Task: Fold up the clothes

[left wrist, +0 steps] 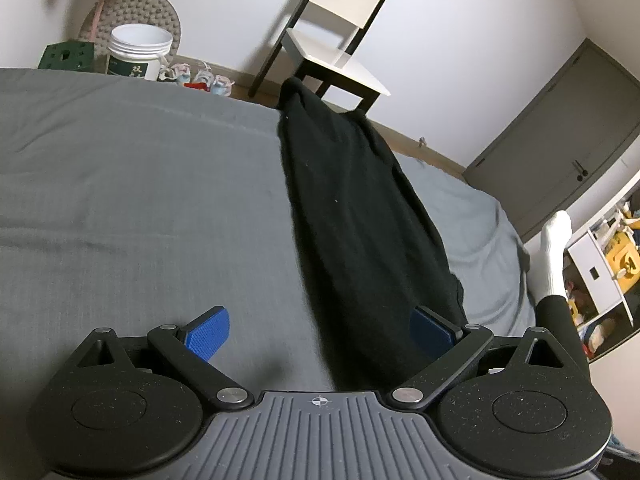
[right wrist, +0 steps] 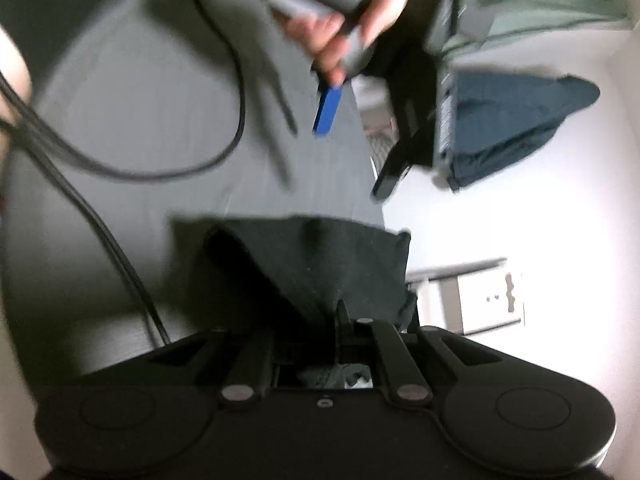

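Left wrist view. Left tongs (left wrist: 322, 334) released, blue pads spread wide at 9 and 3 o'clock of the gap. Black garment (left wrist: 352, 220) stretched in a long band from 12 o'clock down to 5 o'clock over the grey bed (left wrist: 120, 184), its near end resting against the 3 o'clock pad, not pinched. Far end raised in a peak in front of the white chair (left wrist: 340, 52). White bucket (left wrist: 138, 56) at 10 o'clock beyond the bed; a foot in a white sock (left wrist: 556, 244) at 3 o'clock.

Right wrist view, blurred. Right tongs (right wrist: 340, 314) clenched on a bunched corner of the black garment, cloth fanning away toward 12 o'clock over the bed. At 12 o'clock, a hand (right wrist: 352, 12) around the handle of the other gripper, one blue pad below it. A cable (right wrist: 224, 148) looping at 10 o'clock, and a dark blue folded garment (right wrist: 516, 128) at 2 o'clock, well apart.

Handling, as a judgement: soft, light, limp knit – no stiffness, sagging wherever unsupported, likely clinging a little to the sheet. Best gripped at a hem or corner through all layers, with a full pinch and not a fingertip nip – loose layers slide apart. Near end beside the open pads looks like the natural hold for the left side.
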